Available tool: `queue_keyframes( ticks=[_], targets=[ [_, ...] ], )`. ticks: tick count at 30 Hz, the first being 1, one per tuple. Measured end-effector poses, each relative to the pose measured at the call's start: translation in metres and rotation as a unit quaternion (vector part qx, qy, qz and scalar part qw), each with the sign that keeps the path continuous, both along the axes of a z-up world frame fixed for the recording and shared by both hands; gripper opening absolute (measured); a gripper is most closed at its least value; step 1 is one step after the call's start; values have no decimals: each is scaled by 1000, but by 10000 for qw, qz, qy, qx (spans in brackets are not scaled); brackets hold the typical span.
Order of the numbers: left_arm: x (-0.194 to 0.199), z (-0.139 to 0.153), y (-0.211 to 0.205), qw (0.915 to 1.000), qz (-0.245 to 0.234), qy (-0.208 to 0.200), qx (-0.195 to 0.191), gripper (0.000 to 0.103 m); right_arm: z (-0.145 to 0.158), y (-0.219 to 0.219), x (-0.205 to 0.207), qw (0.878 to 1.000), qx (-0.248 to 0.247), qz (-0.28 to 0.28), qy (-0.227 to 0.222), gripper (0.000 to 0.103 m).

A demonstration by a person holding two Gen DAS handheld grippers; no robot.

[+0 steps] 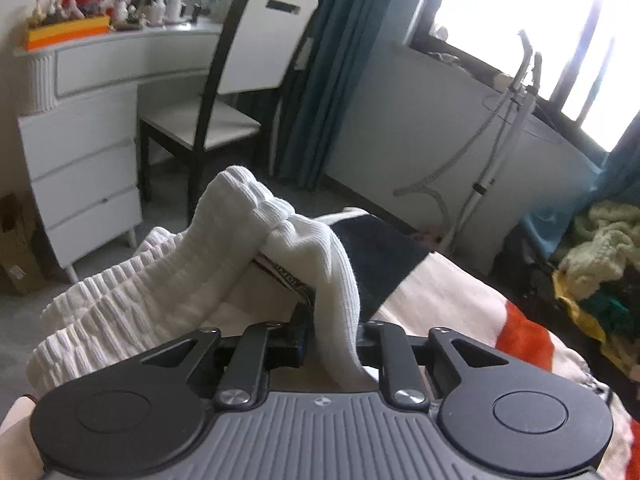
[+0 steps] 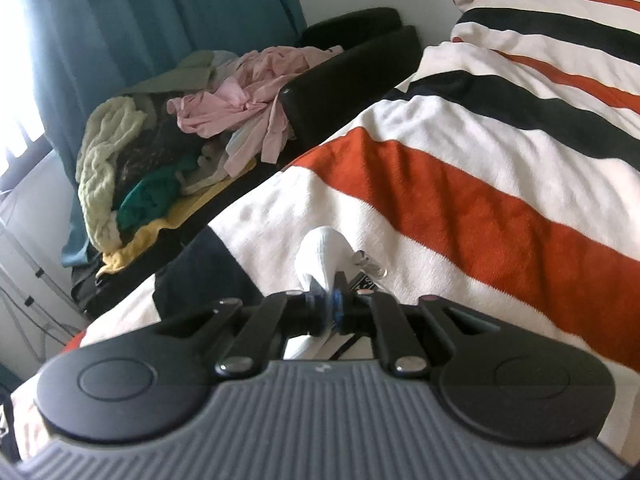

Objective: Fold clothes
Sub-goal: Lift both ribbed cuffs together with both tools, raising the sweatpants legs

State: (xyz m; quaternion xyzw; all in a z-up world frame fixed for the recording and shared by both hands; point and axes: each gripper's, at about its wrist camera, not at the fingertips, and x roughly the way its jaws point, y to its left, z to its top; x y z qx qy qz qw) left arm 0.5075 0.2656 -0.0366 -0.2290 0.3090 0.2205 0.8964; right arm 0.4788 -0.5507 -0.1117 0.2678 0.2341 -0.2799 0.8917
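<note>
Left gripper [image 1: 320, 344] is held level above the near edge of the bed [image 2: 460, 184], camera facing across the room toward the white dressing desk [image 1: 80, 120] and the chair [image 1: 224, 92]. Its jaws are closed down on a fold of the white garment [image 1: 192, 256], a ribbed knit piece with a sewn-in label [image 1: 288, 276] showing near the pinch. From the jaws the cloth rises up and away, then drapes off to the left in a thick shirred band; its long axis runs from lower left to upper right in the left wrist view, the bunched end pointing toward the chair. Right gripper [image 2: 326, 308] is held low over the striped blanket [image 2: 500, 216], aimed along the bed toward the pillow end. Its jaws are pressed together on a small bunch of the same white garment, which stands up just beyond the jaws as a rounded knob; the label lies just beside it on the right. A clothes pile [image 2: 168, 152] sits on the dark bench [image 2: 352, 80] beside the bed, well apart from both grippers.
</note>
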Motion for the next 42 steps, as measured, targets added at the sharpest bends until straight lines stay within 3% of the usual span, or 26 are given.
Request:
queue_keyframes(
  ticks=[2,4,6,11,17,21,26,30,33,36,39,42],
  targets=[
    [-7,0,5,9996,-165,-125,-169,28,3,0,-5,10000,-22,-37,17,23],
    [-24,-3,15,9989,-298,-236,-286,38,8,2,-20,9999,-46,-150,-12,52],
    [-42,-5,23,9979,-391,-337,-401,42,15,2,-45,9997,61,-193,-159,64],
    [-114,-8,27,9946,-440,-743,-568,63,29,3,-123,9970,472,-190,-579,63],
    [-224,-31,28,9861,-29,-1085,-1254,72,32,3,-213,9863,1331,240,-940,63],
    [-277,-51,36,9758,299,-1240,-1774,79,26,12,-242,9823,1541,649,-837,63],
    [-283,-72,57,9558,648,-1406,-2498,78,-1,22,-240,9738,2017,684,-800,63],
    [-267,-81,70,9482,864,-1646,-2575,77,-34,31,-215,9690,2261,766,-640,61],
    [-251,-84,78,9346,1166,-1845,-2807,65,-57,33,-189,9703,2198,821,-581,60],
    [-230,-83,85,9393,1111,-1924,-2612,42,-70,21,-173,9658,2352,528,-952,60],
    [-219,-88,86,9350,1160,-2102,-2611,39,-80,5,-160,9587,2519,200,-1307,59],
    [-212,-87,80,9382,1280,-2127,-2413,24,-84,-10,-154,9571,2518,-110,-1428,39]
  ],
)
